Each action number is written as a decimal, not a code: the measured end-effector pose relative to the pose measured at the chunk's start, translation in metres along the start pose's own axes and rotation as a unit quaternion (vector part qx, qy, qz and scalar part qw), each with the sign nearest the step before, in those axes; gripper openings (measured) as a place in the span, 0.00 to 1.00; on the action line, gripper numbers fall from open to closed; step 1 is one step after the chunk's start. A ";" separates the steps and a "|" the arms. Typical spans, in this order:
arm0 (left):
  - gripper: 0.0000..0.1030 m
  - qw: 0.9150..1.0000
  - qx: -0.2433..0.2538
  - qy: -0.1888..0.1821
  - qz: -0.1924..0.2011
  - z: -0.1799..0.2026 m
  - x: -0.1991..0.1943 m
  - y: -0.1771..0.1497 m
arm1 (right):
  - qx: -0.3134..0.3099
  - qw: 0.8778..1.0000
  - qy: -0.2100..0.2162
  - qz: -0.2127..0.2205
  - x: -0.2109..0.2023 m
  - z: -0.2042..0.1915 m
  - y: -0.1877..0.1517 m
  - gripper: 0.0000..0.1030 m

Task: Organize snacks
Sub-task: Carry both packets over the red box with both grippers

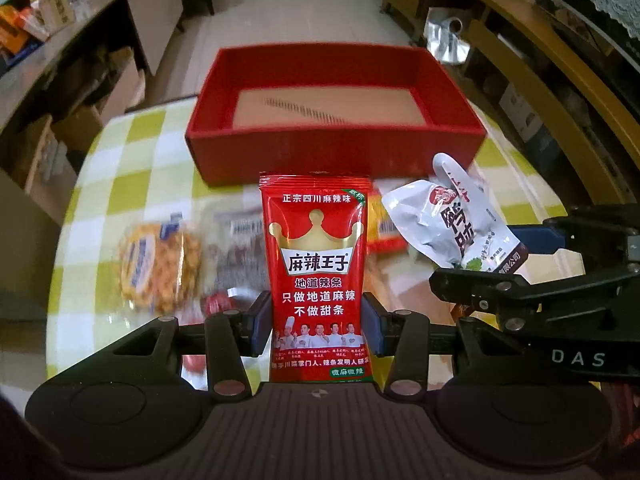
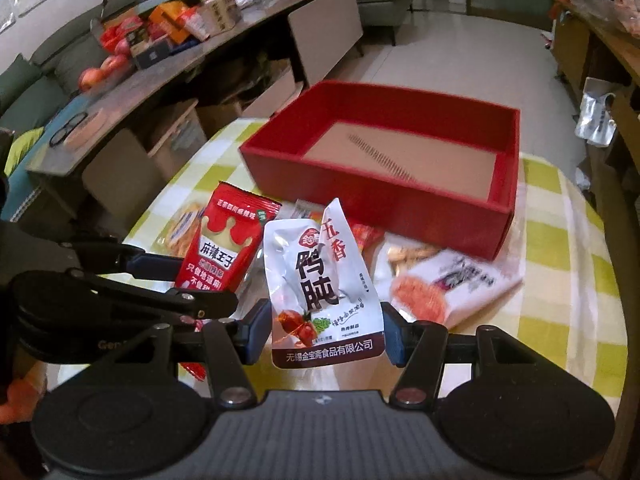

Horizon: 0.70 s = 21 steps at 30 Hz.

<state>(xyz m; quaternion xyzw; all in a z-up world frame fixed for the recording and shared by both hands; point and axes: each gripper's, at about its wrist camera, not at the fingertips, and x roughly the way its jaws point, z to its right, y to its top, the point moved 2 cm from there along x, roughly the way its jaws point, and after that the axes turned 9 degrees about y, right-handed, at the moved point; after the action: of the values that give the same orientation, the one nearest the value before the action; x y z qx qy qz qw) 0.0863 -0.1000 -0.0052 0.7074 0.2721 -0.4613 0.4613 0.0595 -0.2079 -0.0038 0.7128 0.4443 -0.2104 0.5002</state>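
the left hand-held gripper (image 1: 318,326) is clamped on a glossy red snack packet (image 1: 318,264), upright between its blue pads. the right hand-held gripper (image 2: 326,330) is clamped on a crinkled silver-white pouch (image 2: 320,284). both are held above the checked table (image 2: 560,240), in front of a red box (image 2: 380,184) with a plain cardboard floor. the snacks lying on the table below are blurred, their print unreadable; the red packet's bottom edge is cut off by the gripper body.

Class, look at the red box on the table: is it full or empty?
Empty. The red box is open-topped and both views show only its bare brown floor; the snack packets lie outside it or are held in the grippers.
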 end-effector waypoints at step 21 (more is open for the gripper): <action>0.52 0.996 0.001 0.054 0.065 -0.001 0.062 0.145 | 0.056 0.995 -0.030 0.072 0.052 0.090 0.121 0.62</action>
<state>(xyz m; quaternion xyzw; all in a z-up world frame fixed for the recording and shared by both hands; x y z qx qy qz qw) 0.2308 -0.1640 -0.0029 0.7479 0.2493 -0.3919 0.4743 0.2013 -0.2794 -0.0162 0.7634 0.3641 -0.2195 0.4863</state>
